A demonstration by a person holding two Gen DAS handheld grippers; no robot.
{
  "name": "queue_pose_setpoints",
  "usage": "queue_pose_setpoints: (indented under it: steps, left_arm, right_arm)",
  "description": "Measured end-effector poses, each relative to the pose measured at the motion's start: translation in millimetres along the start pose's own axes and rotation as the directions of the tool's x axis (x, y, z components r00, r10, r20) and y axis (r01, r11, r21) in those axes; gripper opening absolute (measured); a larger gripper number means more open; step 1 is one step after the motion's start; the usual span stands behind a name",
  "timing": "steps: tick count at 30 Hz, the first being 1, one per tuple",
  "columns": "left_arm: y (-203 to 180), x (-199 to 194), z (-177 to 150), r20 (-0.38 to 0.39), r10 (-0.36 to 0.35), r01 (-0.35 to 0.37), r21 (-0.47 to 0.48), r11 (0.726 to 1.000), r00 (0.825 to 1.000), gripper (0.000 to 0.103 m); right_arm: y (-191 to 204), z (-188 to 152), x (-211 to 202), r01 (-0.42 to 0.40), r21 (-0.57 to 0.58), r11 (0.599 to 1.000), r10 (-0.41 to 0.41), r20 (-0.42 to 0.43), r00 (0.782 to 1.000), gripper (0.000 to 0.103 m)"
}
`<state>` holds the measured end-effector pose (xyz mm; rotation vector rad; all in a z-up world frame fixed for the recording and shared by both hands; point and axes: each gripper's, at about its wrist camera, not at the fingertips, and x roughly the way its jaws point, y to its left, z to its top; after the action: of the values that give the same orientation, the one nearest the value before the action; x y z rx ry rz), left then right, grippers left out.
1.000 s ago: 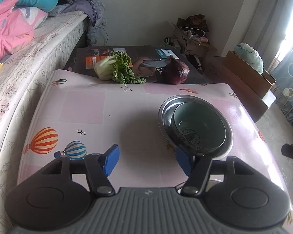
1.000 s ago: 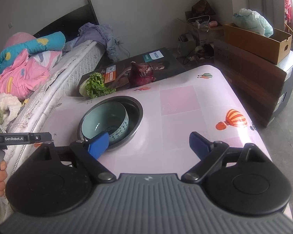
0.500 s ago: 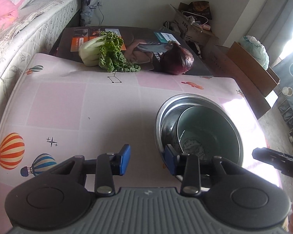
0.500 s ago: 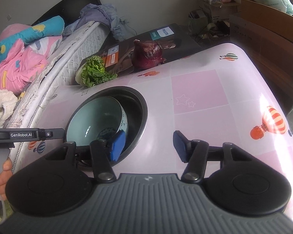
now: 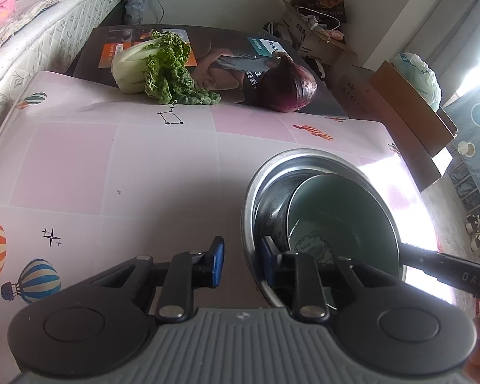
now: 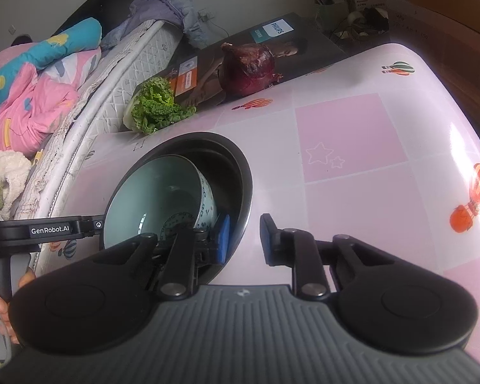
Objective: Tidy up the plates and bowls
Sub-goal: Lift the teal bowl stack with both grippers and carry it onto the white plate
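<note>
A pale green ceramic bowl (image 5: 339, 220) sits tilted inside a wide steel bowl (image 5: 304, 160) on the pink table. My left gripper (image 5: 240, 260) straddles the steel bowl's near rim: one blue pad is inside, one outside, with a gap still between pads and rim. My right gripper (image 6: 244, 238) straddles the opposite rim of the steel bowl (image 6: 236, 166) the same way, its left pad beside the green bowl (image 6: 156, 192). Both grippers are part-closed, not clamped.
A leafy cabbage (image 5: 153, 64) and a red cabbage (image 5: 288, 86) lie on a dark printed box (image 5: 227, 48) at the table's far edge. A bed (image 6: 32, 96) runs along the left. Cardboard boxes (image 5: 412, 108) stand at the right.
Both grippers have moved down and forward onto the steel bowl's rim. Their jaws have narrowed from wide open to a small gap around the rim.
</note>
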<state>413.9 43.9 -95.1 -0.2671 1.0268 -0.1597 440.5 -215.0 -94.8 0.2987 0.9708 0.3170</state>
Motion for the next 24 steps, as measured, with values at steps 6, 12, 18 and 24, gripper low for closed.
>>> queue_pose_setpoints:
  steps: [6, 12, 18, 24]
  left_arm:
    - [0, 5, 1, -0.004, -0.002, 0.002, 0.000, 1.000, 1.000, 0.025]
    - [-2, 6, 0, 0.008, 0.007, -0.008, 0.019, 1.000, 1.000, 0.022]
    - [-7, 6, -2, 0.025, 0.023, -0.025, 0.048, 0.999, 0.999, 0.020]
    - [-18, 3, -7, 0.053, 0.052, -0.057, 0.096, 0.994, 0.997, 0.012]
  right_arm:
    - [-2, -1, 16, -0.031, 0.031, 0.999, 0.032, -0.031, 0.999, 0.015]
    - [-1, 0, 23, -0.035, 0.040, 0.999, 0.036, -0.024, 0.999, 0.014]
    - [-3, 0, 26, -0.041, 0.046, 0.998, 0.041, -0.007, 0.999, 0.014]
    - [0, -2, 25, -0.041, 0.029, 0.999, 0.041, 0.006, 0.999, 0.011]
